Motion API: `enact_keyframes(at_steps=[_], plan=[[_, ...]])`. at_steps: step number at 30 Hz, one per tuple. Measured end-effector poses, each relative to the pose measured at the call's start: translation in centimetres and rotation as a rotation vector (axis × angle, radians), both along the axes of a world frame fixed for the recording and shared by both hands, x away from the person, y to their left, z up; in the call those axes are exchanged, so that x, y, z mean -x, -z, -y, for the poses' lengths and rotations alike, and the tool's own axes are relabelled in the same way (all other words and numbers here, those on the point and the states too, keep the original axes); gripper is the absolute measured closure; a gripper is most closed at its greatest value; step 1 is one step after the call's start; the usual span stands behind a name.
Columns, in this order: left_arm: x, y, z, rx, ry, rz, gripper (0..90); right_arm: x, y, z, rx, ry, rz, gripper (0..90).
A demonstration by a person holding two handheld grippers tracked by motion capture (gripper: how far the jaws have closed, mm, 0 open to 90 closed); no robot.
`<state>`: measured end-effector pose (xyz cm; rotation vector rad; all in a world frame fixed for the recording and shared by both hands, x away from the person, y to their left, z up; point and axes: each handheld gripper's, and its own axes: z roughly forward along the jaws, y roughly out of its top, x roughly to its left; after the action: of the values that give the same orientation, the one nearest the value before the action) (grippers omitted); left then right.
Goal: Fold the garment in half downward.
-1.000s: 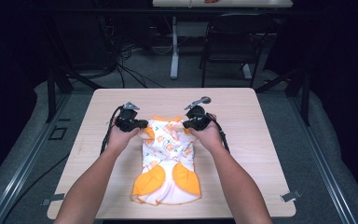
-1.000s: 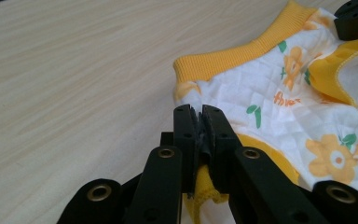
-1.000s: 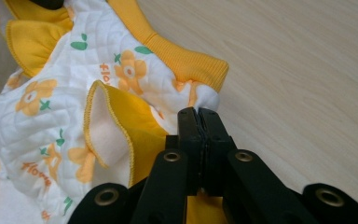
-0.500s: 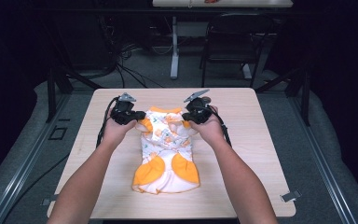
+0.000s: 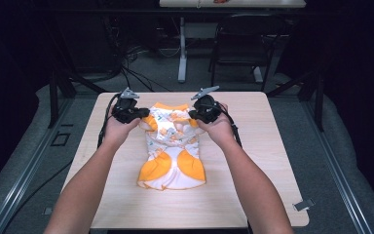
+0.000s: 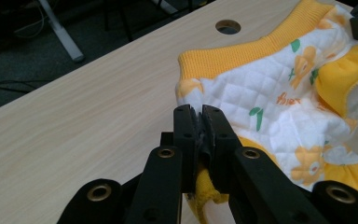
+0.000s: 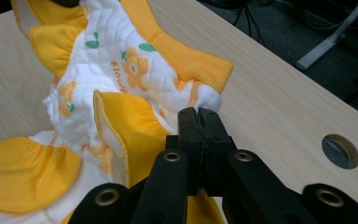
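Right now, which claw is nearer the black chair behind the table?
Right. The right claw is nearly in line with the chair; the left claw is farther left.

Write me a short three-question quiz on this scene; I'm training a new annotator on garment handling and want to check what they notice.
1. True or false: the left gripper has its jaws clamped on an edge of the yellow-and-white garment.
2. Which is the right gripper holding? A) a corner of the garment near its ribbed yellow band B) the table's edge C) nothing
3. Fill in: in the high view, the garment's near end rests on the ____ while its far end is held at both sides.

Key: 1 true; 2 A; 3 table.
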<state>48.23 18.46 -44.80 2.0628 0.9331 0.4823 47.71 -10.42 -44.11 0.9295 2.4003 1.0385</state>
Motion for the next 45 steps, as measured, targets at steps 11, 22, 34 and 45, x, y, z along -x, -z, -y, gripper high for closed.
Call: enact_keyframes(at_steps=[11,22,34,45], plan=[[0.5,-0.1,0.2,0.001,0.026,0.021,85.1,0.5,0.1,0.3,0.011,-0.020,0.032,88.7],[1.3,0.7,-0.1,0.017,0.057,0.022,85.1,1.3,1.0,0.8,-0.003,-0.048,0.044,88.6],[2.5,2.2,0.1,0.015,0.096,0.015,85.1,2.4,2.7,1.3,0.006,-0.067,0.029,88.5],[3.5,3.2,0.2,-0.008,0.123,0.000,85.0,3.9,3.8,1.3,0.027,-0.103,0.021,88.5]])
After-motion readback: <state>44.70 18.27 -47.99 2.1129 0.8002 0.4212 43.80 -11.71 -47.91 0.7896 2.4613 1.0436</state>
